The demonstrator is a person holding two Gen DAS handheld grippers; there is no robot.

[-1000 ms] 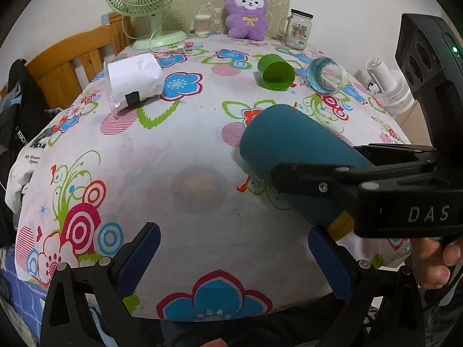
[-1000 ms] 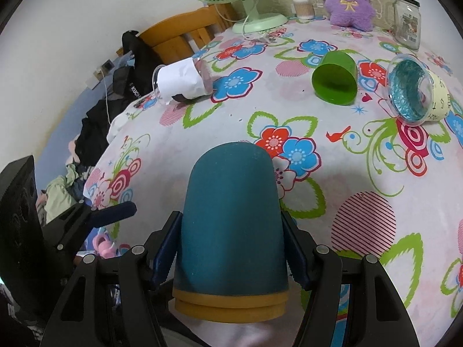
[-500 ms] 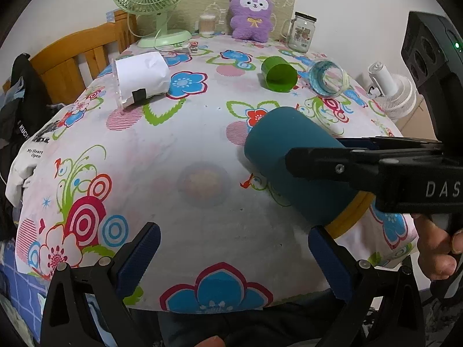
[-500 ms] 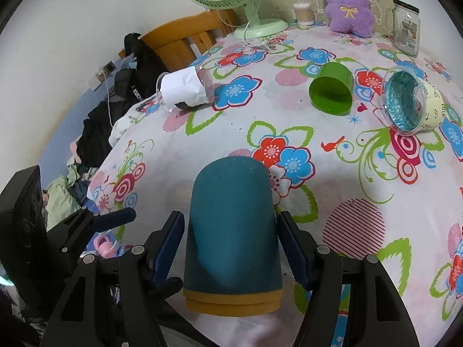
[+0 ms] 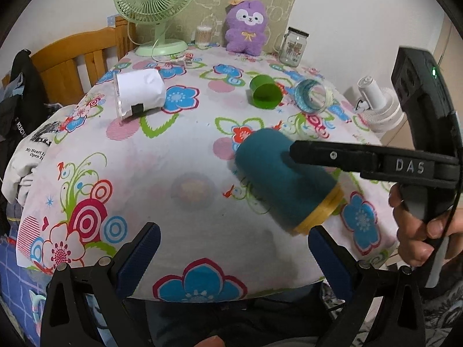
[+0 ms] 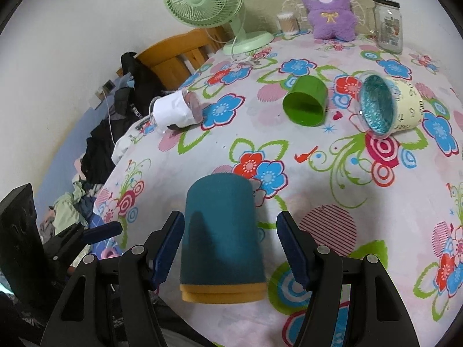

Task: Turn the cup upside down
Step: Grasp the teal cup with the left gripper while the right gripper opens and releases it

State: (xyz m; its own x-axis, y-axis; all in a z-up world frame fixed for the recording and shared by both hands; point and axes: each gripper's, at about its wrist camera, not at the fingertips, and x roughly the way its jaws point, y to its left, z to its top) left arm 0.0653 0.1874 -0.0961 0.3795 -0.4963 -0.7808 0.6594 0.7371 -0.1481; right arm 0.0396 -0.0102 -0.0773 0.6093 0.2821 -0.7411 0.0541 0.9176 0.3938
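A teal cup with a yellow rim (image 6: pixel 221 231) stands upside down, rim down, on the floral tablecloth (image 6: pixel 347 196) near the front edge. It also shows in the left wrist view (image 5: pixel 285 179). My right gripper (image 6: pixel 230 248) is open, its blue pads on either side of the cup and apart from it. My left gripper (image 5: pixel 231 260) is open and empty, low at the table's front edge, left of the cup.
A green cup (image 6: pixel 305 101), a clear cup with a cream sleeve (image 6: pixel 385 105) and a white paper-wrapped cup (image 6: pixel 176 111) lie on their sides further back. A green fan (image 6: pixel 208 3), purple plush (image 6: pixel 328 3) and glass jar (image 6: pixel 387 24) stand at the back. A wooden chair (image 5: pixel 72 66) is left.
My right gripper has opened and let go of the teal cup, which now rests rim down on the cloth. Both cameras have drawn back a little.
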